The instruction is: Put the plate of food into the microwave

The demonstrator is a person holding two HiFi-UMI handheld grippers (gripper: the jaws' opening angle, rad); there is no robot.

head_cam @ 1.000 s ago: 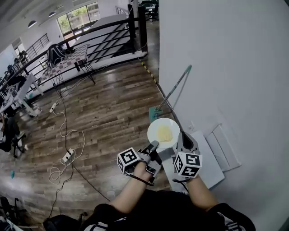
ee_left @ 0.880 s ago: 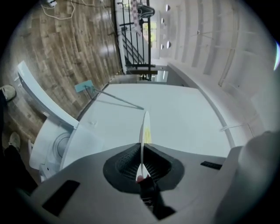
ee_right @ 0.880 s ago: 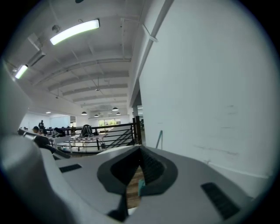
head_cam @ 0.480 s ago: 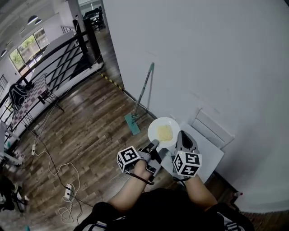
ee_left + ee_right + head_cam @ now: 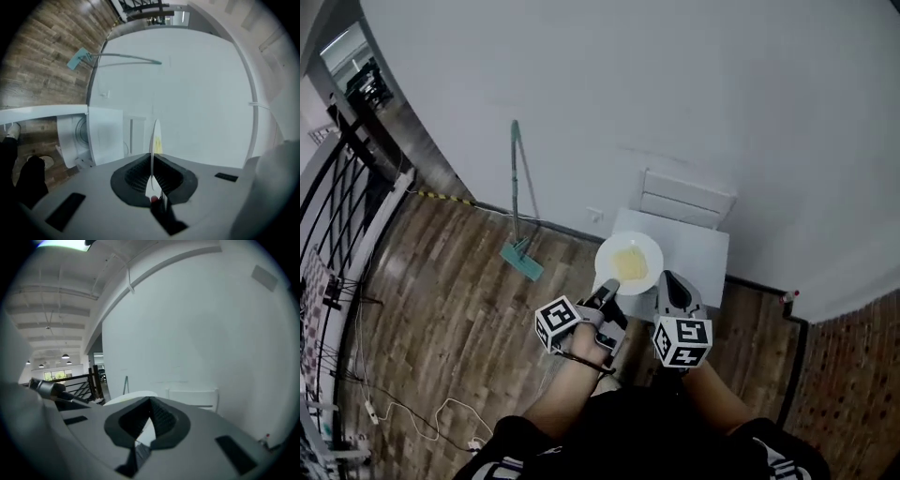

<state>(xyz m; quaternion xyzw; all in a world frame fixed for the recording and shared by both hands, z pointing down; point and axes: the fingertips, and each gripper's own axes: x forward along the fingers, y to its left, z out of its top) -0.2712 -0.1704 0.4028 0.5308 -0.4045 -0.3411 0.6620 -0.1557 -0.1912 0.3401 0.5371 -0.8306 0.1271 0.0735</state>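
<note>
A white plate [image 5: 628, 262] with yellow food on it is held level in front of me, over a white chair. My left gripper [image 5: 612, 294] is shut on the plate's near-left rim. In the left gripper view the plate [image 5: 154, 138] shows edge-on, pinched between the pads of the left gripper [image 5: 152, 186]. My right gripper [image 5: 666, 283] is shut on the near-right rim, and in the right gripper view the plate [image 5: 126, 397] runs into the closed pads of the right gripper [image 5: 146, 426]. No microwave shows in any view.
A white chair [image 5: 696, 246] stands against the white wall [image 5: 675, 84] under the plate. A teal mop [image 5: 517, 187] leans on the wall to the left. A black railing [image 5: 337, 192] runs at far left, and a cable [image 5: 422, 417] lies on the wood floor.
The person has turned right toward the wall: mop and chair slid left and toward centre, and the railing and open hall went off left. Both grippers kept the same hold on the plate.
</note>
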